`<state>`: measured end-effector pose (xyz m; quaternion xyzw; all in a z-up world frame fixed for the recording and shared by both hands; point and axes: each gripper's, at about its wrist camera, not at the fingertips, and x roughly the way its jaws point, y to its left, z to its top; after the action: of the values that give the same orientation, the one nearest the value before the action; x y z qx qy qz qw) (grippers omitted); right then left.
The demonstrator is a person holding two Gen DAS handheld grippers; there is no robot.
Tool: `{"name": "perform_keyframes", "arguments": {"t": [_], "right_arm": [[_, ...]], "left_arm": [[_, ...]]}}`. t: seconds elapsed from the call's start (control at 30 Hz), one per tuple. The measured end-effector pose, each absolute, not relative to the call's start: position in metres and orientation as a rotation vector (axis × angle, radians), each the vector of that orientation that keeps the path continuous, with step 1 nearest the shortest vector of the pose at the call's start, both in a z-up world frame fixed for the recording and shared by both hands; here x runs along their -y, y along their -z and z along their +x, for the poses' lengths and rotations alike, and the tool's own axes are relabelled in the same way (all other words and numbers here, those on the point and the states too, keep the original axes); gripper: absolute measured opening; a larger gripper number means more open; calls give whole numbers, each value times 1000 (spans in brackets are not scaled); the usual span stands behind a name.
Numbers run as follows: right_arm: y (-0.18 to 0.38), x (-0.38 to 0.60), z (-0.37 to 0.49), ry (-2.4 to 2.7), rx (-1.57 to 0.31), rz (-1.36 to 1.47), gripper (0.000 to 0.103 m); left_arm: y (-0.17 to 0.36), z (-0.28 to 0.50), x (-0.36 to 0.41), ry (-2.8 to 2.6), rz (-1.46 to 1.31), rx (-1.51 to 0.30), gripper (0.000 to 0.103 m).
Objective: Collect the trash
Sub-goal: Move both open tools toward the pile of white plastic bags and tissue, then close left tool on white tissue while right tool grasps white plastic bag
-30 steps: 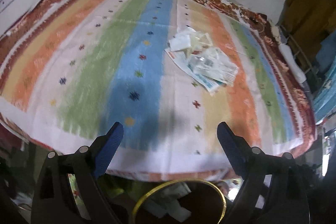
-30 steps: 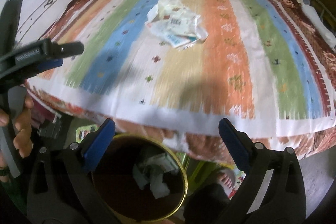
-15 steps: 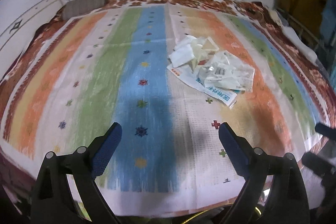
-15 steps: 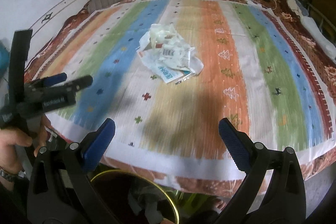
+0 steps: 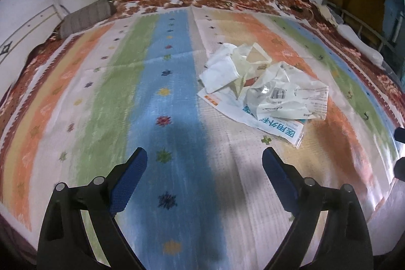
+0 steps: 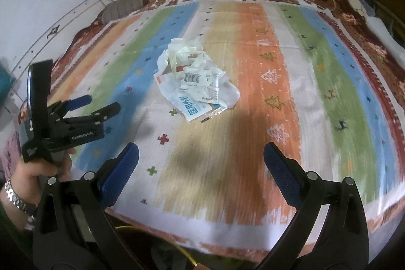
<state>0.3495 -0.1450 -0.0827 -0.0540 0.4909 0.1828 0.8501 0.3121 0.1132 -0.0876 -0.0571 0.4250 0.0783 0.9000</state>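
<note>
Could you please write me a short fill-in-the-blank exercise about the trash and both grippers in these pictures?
1. The trash pile lies on a ____ blanket.
2. The jaws of the left gripper stand ____, holding nothing.
3. The right gripper is ____ the pile, not touching it.
4. The large packet at the pile's near edge bears ____ printed characters.

Missing words: striped; open; short of; blue

I see the trash pile [image 5: 263, 90] lying on the bedspread [image 5: 157, 98], ahead and right of my left gripper [image 5: 204, 161] and ahead-left of my right gripper [image 6: 201, 156] (both hover well short). A cushion [image 5: 84, 17] sits far back left.
</note>
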Motion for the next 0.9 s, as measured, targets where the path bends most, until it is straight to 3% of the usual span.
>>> {"name": "perform_keyframes", "arguments": {"t": [0.9], "right_arm": [[133, 126, 427, -400, -1063, -107, 89]], "left_arm": [[123, 399, -134, -118, -196, -892, 87]]}}
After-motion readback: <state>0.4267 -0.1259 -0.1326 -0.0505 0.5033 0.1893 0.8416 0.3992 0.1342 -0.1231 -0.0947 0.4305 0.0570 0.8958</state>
